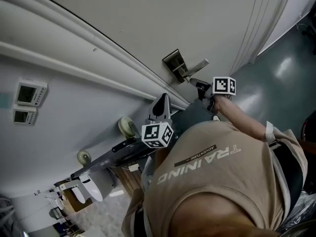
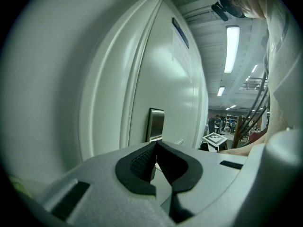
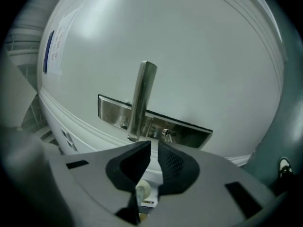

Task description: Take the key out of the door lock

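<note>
The right gripper (image 3: pixel 154 145), jaws a little apart and empty, might miss the tiny key (image 3: pixel 166 135) at one o'clock and bump the door handle (image 3: pixel 141 98). The left gripper (image 2: pixel 156 148) has its jaws pressed together on nothing.

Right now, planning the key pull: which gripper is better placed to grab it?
Right. The right gripper faces the key in the lock plate, jaws slightly apart; the left gripper sits farther off, jaws together.

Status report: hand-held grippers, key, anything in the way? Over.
Right hand-held gripper open, empty, short of key. Left hand-held gripper shut, empty. Key in lock. Lever handle close beside it.
</note>
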